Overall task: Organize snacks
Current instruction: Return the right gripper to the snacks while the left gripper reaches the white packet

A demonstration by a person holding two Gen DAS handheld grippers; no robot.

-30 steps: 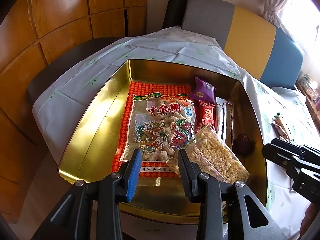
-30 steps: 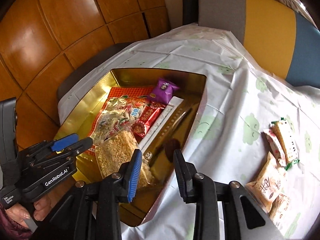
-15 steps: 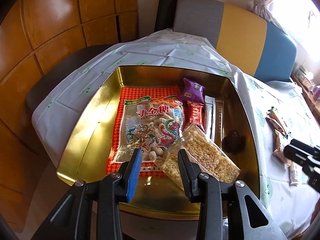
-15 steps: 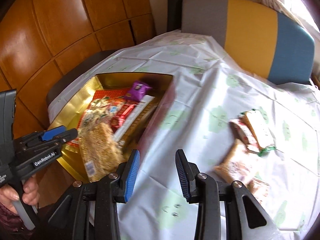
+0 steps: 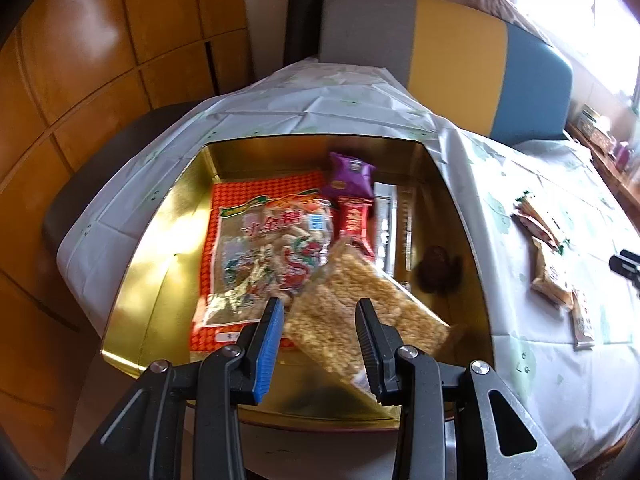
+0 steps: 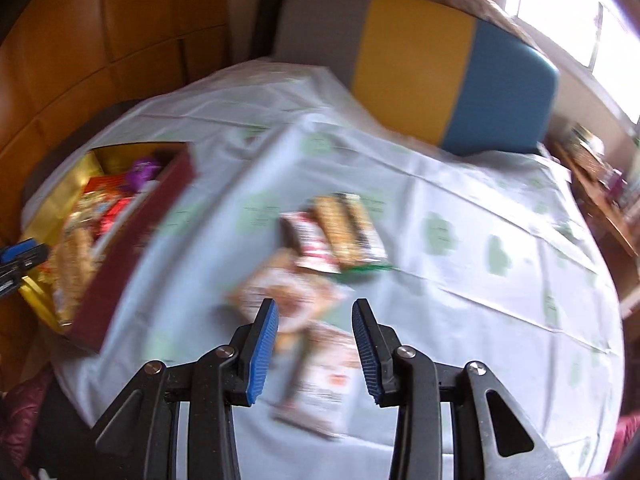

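A table under a pale green-printed cloth [image 5: 304,108] is taking up most of the room, with a grey, yellow and blue bench back [image 5: 452,60] sitting behind it. A big gold tin [image 5: 148,264] is sitting at the table's left end, right at the near edge, probably so it is in easy reach as the collecting box. From the right wrist view its outer wall is showing dark red.

Inside the tin, a large clear bag with red and green print [image 5: 268,256] is lying flat on a red patterned sheet, likely put in first because it is the biggest. A clear pack of puffed rice bars [image 5: 360,312] is lying tilted, overlapping that bag's lower right corner. A red packet [image 5: 354,220] and a purple packet [image 5: 350,172] are lining up along the bag's right side, and a silvery flat pack [image 5: 394,224] is lying beside them. A dark round lump [image 5: 434,270] is resting near the right wall; I cannot tell what it is.

The left gripper [image 5: 318,344] is hovering over the tin's near edge, jaws spread, holding nothing.

The remaining snacks are lying loose on the cloth, well apart from the tin: an orange-brown pouch [image 6: 288,292], a pair of packets [image 6: 336,232] beyond it, and a white packet [image 6: 320,380] nearest. The right gripper [image 6: 314,348] is hanging above them, jaws spread and empty, looking lined up for the next pick. That view is heavily blurred, so the exact target is unclear.
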